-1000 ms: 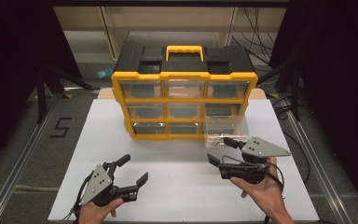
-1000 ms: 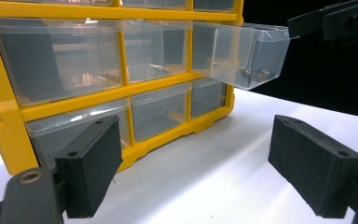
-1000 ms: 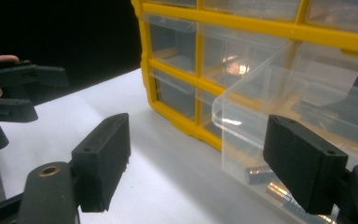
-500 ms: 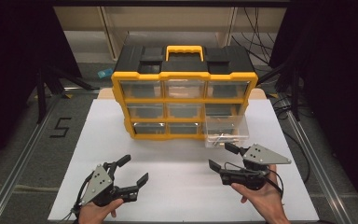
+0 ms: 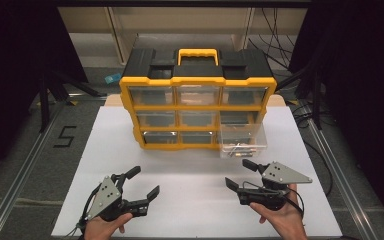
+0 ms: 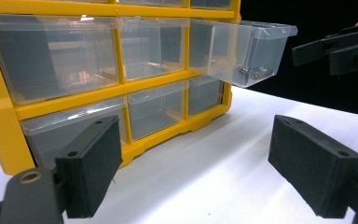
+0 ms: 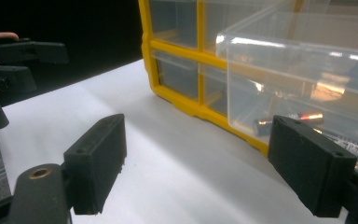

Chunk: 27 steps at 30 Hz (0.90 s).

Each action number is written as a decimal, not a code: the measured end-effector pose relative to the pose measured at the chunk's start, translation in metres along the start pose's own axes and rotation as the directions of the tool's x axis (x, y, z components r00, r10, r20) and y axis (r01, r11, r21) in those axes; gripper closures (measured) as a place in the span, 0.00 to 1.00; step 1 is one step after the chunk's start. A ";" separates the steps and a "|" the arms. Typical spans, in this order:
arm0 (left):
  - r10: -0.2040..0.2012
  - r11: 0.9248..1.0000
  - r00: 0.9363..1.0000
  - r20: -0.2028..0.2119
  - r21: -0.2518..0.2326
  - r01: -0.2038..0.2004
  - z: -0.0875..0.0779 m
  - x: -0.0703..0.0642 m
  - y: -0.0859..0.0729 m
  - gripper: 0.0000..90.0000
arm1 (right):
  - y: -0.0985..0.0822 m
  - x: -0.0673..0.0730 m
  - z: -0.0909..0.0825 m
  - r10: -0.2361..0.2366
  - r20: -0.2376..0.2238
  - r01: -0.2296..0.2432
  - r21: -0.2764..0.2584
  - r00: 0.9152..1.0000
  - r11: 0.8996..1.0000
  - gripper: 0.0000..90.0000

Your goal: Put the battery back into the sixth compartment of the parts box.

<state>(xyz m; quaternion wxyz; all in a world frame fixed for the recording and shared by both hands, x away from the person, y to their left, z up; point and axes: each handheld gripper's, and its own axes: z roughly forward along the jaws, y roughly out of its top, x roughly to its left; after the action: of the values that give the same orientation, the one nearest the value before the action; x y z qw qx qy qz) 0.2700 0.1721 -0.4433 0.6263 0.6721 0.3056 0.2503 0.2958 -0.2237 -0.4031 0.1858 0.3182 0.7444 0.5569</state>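
A yellow and black drawer organizer [image 5: 197, 102] stands at the back of the white board [image 5: 195, 215]. Its right-hand clear drawer [image 5: 242, 140] is pulled out, with batteries [image 5: 240, 148] lying inside. My right gripper [image 5: 238, 173] hovers open just in front of that drawer, nothing between its jaws. My left gripper [image 5: 144, 181] is open too, near the front left. The left gripper view has the open drawer [image 6: 254, 49] at upper right, past the spread fingers [image 6: 93, 168]. In the right gripper view the drawer [image 7: 303, 70] and its batteries [image 7: 289, 122] are close.
The organizer's other clear drawers [image 5: 150, 96] are pushed in, under a yellow carry handle [image 5: 197, 52]. Metal rails [image 5: 25, 165] run along both sides of the board. A "5" mark [image 5: 64, 136] lies on the floor at left. Cables [image 5: 300, 120] trail at the right.
My right gripper has drawn back a little from the pulled-out drawer toward the front edge, still open. The left gripper has stayed put.
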 end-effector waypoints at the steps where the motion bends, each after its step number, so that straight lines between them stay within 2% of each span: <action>1: -0.001 1.000 1.000 0.001 0.001 0.001 0.000 0.000 0.000 0.19 | -0.001 0.000 -0.001 -0.004 0.004 0.004 0.006 1.000 1.000 0.23; 6: -0.002 1.000 1.000 0.004 0.003 0.002 0.000 0.000 0.000 0.19 | -0.006 -0.001 -0.003 0.002 0.012 -0.002 0.004 1.000 1.000 0.23; 10: -0.002 1.000 1.000 0.004 0.003 0.002 0.000 0.000 0.000 0.19 | -0.010 0.001 -0.003 0.011 0.003 -0.011 -0.008 1.000 1.000 0.22; 12: -0.002 1.000 1.000 0.004 0.002 0.002 0.000 0.000 0.000 0.19 | -0.011 0.002 -0.005 0.007 0.004 -0.007 0.008 1.000 1.000 0.22; 14: -0.002 1.000 1.000 0.005 0.004 0.002 0.001 0.000 -0.001 0.19 | -0.012 0.002 -0.006 0.009 -0.003 -0.009 0.001 1.000 1.000 0.22; 27: -0.002 1.000 1.000 0.007 0.006 0.002 0.001 -0.001 -0.001 0.19 | -0.016 0.003 -0.008 0.003 0.016 -0.003 0.001 1.000 1.000 0.21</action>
<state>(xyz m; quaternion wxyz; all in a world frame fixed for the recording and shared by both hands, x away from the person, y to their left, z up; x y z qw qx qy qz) 0.2700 0.1709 -0.4440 0.6255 0.6746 0.3050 0.2464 0.2842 -0.2304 -0.4159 0.1908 0.3238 0.7428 0.5541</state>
